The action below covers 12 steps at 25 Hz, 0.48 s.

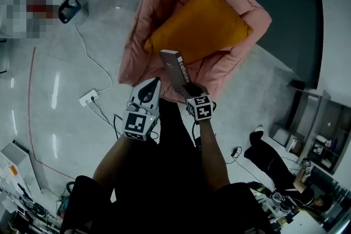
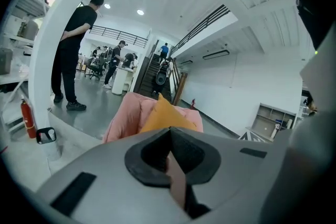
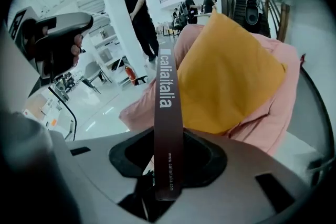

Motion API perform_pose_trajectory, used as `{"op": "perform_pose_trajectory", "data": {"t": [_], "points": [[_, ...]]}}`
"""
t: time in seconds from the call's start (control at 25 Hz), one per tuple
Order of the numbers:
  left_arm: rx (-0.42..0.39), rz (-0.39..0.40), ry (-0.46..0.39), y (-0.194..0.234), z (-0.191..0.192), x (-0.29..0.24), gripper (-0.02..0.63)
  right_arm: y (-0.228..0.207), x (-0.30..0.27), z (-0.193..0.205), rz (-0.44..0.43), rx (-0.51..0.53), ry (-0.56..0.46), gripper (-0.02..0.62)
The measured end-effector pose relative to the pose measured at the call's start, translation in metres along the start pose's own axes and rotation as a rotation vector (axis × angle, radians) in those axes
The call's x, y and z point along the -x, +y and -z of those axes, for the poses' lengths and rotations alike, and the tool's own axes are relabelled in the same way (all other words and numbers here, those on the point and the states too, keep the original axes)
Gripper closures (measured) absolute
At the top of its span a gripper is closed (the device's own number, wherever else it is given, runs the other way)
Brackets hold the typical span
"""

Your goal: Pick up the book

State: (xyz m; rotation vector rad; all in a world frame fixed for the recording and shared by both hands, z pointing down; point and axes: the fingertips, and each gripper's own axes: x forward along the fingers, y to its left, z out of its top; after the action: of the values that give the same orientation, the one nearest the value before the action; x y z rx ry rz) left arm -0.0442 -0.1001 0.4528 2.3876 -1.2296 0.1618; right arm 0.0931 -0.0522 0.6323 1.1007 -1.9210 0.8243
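The book (image 1: 176, 70) is a thin dark brown volume with white print on its spine. It stands up out of my right gripper (image 1: 191, 91), which is shut on its lower end in front of the pink armchair (image 1: 143, 24). In the right gripper view the book's spine (image 3: 168, 113) rises between the jaws of my right gripper (image 3: 168, 168), with the orange cushion (image 3: 226, 71) behind it. My left gripper (image 1: 152, 83) hovers just left of the book, its jaws together and holding nothing. In the left gripper view my left gripper (image 2: 169, 134) points level at the armchair (image 2: 131, 113).
A white power strip (image 1: 88, 98) with cables lies on the pale floor to the left. A dark round object (image 1: 69, 9) sits farther back. Shelving (image 1: 323, 134) stands at the right, with a seated person (image 1: 274, 164) on the floor. A person (image 2: 71, 55) stands by a white pillar.
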Motion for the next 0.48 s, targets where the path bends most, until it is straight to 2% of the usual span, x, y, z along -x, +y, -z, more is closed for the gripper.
{"op": "perform_pose_trajectory", "data": {"t": [0.24,0.48], "points": [[-0.054,0.038,-0.048,-0.02,-0.03,0.036,0.606,0.014,0.052,-0.017,0.049,-0.126,-0.16,0.449],[-0.074,0.078,-0.067,-0.04,-0.041,0.067,0.606,0.024,0.106,-0.037,0.138,-0.187,-0.331,0.449]]}}
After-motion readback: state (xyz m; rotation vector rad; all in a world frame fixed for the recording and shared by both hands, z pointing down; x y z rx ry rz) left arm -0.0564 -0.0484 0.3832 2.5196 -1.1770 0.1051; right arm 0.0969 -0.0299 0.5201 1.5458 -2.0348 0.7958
